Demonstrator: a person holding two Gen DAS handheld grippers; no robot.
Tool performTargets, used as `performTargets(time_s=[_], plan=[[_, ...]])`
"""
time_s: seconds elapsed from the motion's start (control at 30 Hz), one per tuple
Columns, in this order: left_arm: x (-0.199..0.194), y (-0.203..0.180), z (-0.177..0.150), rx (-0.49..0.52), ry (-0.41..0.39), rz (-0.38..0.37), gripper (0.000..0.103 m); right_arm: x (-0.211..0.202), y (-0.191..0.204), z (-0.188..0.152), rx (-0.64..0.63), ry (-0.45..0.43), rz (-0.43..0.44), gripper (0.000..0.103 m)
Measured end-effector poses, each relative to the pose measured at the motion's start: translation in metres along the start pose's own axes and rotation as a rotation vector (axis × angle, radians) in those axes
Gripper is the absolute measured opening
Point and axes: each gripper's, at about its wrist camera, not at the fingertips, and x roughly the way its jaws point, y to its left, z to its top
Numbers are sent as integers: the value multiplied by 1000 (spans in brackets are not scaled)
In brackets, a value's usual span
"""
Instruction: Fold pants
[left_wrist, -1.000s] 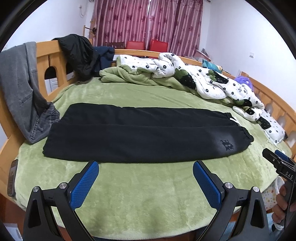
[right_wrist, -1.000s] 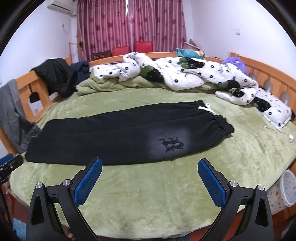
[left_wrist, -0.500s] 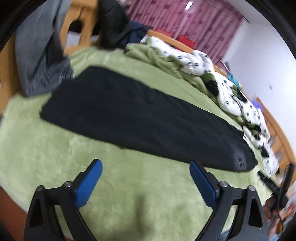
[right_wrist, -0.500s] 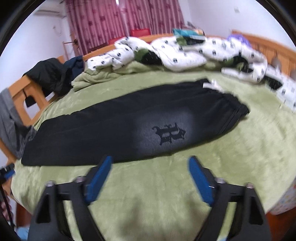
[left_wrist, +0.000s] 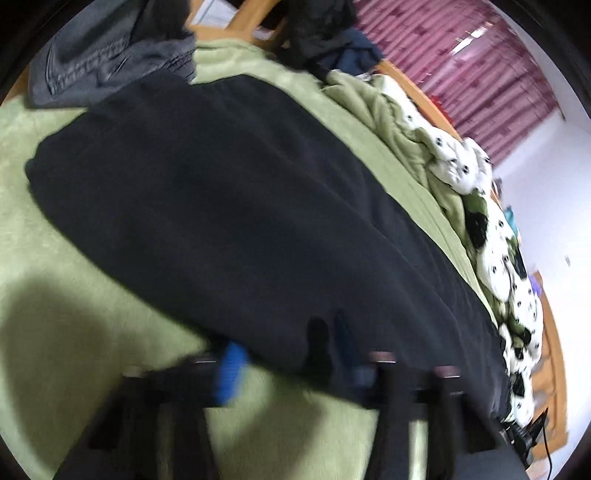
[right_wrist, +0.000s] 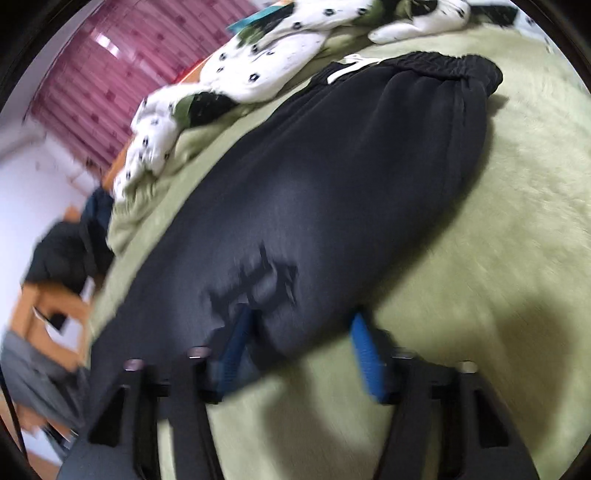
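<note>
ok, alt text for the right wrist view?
The right tool straddles the near edge of black pants lying flat on a green blanket, its blue fingers apart. A spotted white quilt lies behind.

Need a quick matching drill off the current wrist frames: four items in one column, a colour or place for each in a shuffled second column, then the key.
Column 1
1. pants
2. blanket
3. curtains
4. drawstring

Column 2
A. dark red, at the back of the room
B. white, at the waistband end
C. black, laid out lengthwise on the bed
D. green, spread under the pants

Pairs: 1-C, 2-D, 3-A, 4-B
</note>
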Motion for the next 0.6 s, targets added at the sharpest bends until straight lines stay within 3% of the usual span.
performTargets(time_s=[0.1,0.2,0.3,0.4,0.6], plan=[[-13,-2,10,-6,-12,-52,10,-11,19,11,-32,-61,24,9],[-30,-30,23,113,-101,-27,10,-32,61,26,-171,-153,43,9],[-34,-64,45,218,-180,4,10,-30,89,48,-228,-177,59,9],[-22,-89,71,284,-237,52,10,-8,107,77,-259,-194,76,9],[36,-116,104,354,-235,157,10,56,119,108,-327,-174,39,9]])
